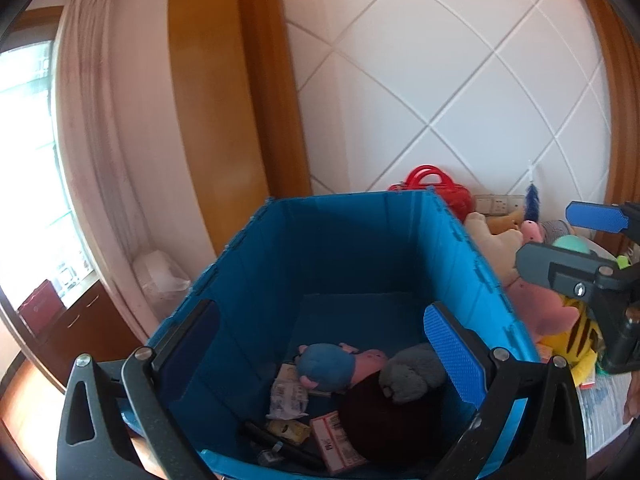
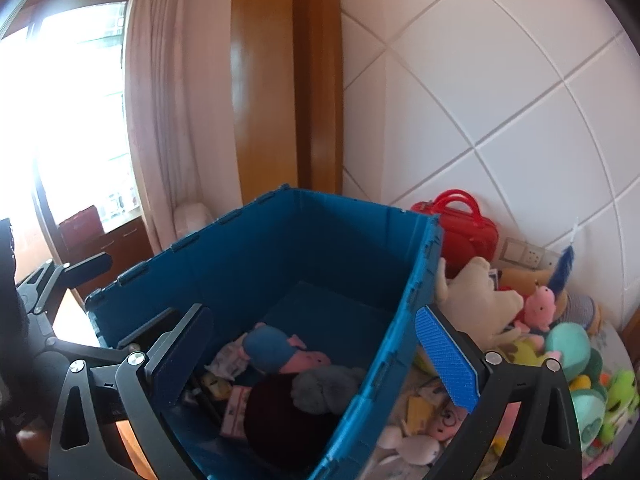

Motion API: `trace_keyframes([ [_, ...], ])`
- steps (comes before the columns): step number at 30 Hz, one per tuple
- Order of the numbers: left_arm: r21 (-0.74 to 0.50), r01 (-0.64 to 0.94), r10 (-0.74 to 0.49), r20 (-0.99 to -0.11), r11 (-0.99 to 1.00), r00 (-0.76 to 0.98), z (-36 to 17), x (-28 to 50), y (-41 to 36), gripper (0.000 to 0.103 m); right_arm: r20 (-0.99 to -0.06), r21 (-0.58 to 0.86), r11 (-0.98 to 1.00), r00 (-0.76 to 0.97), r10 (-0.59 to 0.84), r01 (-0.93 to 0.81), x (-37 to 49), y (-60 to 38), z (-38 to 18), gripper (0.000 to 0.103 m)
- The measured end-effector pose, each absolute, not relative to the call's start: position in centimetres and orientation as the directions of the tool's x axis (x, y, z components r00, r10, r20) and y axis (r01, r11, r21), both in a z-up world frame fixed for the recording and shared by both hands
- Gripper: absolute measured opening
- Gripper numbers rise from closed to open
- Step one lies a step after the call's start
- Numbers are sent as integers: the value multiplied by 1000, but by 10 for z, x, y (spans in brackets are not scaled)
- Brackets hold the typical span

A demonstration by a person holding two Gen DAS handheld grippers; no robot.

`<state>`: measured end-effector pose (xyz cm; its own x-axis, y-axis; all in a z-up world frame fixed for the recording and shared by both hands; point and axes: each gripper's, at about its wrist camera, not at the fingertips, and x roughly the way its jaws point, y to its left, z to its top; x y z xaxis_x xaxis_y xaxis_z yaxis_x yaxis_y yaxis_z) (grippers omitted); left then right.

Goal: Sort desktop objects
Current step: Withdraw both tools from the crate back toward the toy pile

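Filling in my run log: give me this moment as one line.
left hand-held gripper: open, empty, over blue plastic crate | right hand-held gripper: open, empty | pile of plush toys: beside crate

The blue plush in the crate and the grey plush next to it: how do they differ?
The blue plush has a blue body with pink parts; the grey plush is plain grey. The blue plush lies on the packets, the grey plush rests against a dark round object. Both lie in the blue crate, held by no gripper.
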<state>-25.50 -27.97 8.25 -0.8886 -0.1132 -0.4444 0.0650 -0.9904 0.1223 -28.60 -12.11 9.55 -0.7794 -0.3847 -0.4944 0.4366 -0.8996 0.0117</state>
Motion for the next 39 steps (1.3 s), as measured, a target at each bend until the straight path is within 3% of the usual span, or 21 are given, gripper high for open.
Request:
trace_keyframes([
  [14, 117, -35, -20, -437, -992, -899, 84, -257, -221, 103, -494, 51, -944, -813, -308, 327, -271, -53, 86, 103],
  [39, 144, -89, 10, -476, -986, -879, 60, -199, -58, 103, -557, 81, -959, -785, -270, 272, -199, 109, 52, 103],
])
